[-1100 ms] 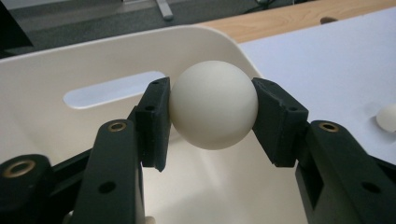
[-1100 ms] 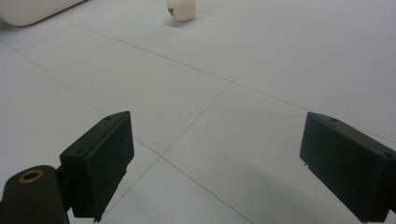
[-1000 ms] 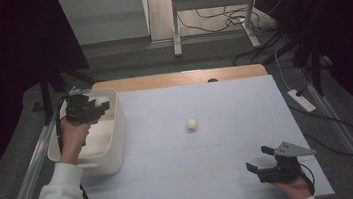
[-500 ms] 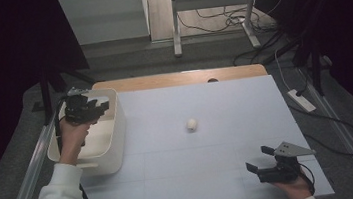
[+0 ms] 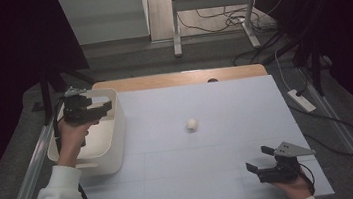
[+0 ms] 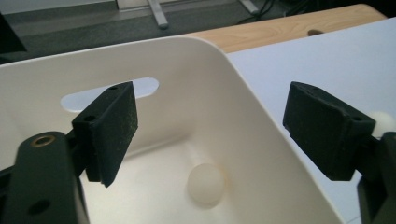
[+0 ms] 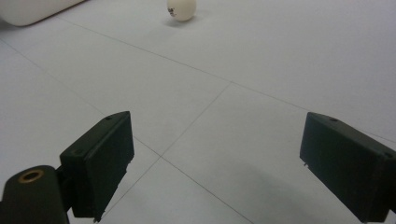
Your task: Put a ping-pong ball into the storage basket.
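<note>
White table sheet [image 5: 173, 180] on wood, dark room, cables, left tongs [image 5: 107, 106] and right tongs [image 5: 257, 160] wide open, empty.

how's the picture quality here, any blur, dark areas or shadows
High view: dim and a little soft, black at both sides, the table evenly lit. Left gripper view: the ball in the bin is fairly sharp, and the near pads are slightly soft. Right gripper view: the far ball is a bit blurred, with a faint shadow beside it on the table.
</note>
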Demonstrator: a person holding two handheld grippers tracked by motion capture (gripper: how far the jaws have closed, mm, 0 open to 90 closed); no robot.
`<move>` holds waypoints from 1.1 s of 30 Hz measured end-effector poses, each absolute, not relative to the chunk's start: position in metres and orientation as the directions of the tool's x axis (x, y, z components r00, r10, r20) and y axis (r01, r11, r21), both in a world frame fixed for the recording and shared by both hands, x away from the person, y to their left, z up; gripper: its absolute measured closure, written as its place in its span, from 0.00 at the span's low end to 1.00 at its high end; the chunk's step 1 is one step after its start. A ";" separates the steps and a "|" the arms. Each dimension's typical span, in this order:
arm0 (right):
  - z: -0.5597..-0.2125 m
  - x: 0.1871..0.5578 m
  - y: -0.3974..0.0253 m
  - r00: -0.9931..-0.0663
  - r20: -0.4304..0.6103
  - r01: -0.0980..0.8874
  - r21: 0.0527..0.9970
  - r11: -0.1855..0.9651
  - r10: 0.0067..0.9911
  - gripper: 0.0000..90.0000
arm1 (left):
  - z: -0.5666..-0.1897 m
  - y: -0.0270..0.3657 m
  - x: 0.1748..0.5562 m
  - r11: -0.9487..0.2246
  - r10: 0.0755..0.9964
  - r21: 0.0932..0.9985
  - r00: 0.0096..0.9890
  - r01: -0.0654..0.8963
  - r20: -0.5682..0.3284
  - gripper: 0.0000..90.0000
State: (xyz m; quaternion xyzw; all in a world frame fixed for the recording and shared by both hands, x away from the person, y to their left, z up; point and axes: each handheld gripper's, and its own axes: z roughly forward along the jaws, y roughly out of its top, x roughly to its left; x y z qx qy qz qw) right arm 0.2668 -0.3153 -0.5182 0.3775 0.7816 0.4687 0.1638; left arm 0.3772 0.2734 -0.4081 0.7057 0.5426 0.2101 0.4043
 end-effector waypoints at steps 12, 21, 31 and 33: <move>-0.517 0.267 -0.316 -0.655 0.112 0.441 0.860 0.257 0.747 0.11 | -0.396 0.269 0.359 -0.078 0.876 0.841 0.439 0.536 -0.198 0.20; -0.517 0.267 -0.317 -0.652 0.118 0.444 0.860 0.251 0.749 0.11 | -0.389 0.258 0.349 -0.078 0.842 0.860 0.495 0.505 -0.214 0.20; -0.515 0.268 -0.314 -0.644 0.125 0.448 0.861 0.240 0.755 0.11 | -0.381 0.246 0.340 -0.089 0.810 0.878 0.548 0.470 -0.211 0.21; -0.515 0.268 -0.313 -0.644 0.119 0.447 0.860 0.246 0.756 0.11 | -0.380 0.243 0.339 -0.097 0.805 0.880 0.557 0.465 -0.205 0.21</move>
